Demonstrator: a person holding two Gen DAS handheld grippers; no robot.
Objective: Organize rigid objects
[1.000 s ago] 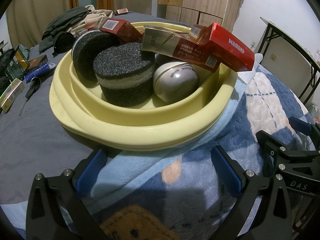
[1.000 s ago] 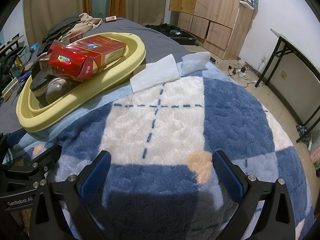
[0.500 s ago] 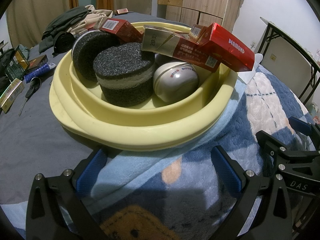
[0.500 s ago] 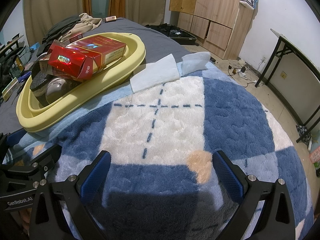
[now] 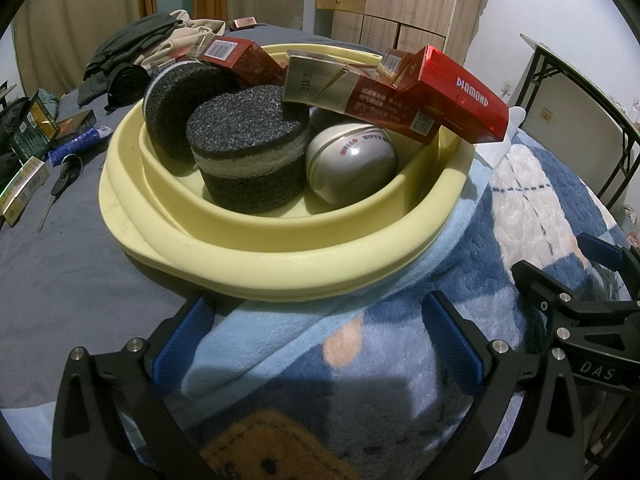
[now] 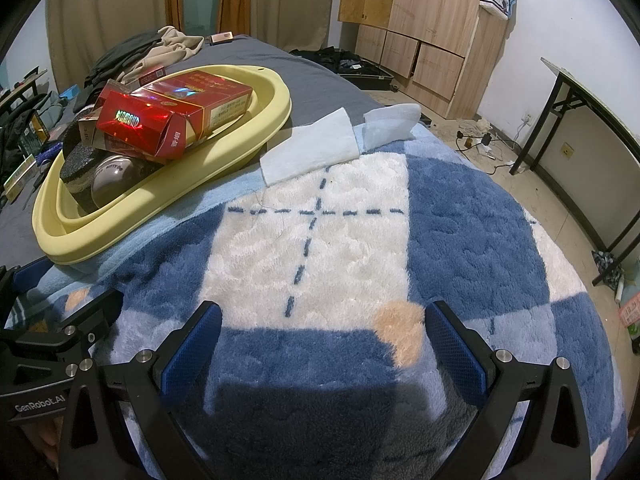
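A yellow basin (image 5: 280, 264) sits on the bed and holds two black foam discs (image 5: 248, 140), a silver ball-shaped tin (image 5: 352, 164) and several red cartons (image 5: 456, 96). It also shows in the right wrist view (image 6: 168, 196), at the left. My left gripper (image 5: 316, 340) is open and empty, just in front of the basin's near rim. My right gripper (image 6: 320, 344) is open and empty over the blue and white fleece blanket (image 6: 340, 240). The right gripper's body also shows at the right edge of the left wrist view.
Small boxes (image 5: 24, 184), scissors (image 5: 60, 184) and a blue tube (image 5: 76, 144) lie on the grey sheet left of the basin. Clothes (image 5: 152, 44) are piled behind. Two folded cloths (image 6: 316, 148) lie right of the basin. A folding table (image 6: 592, 128) and a wooden wardrobe (image 6: 432, 20) stand beyond the bed.
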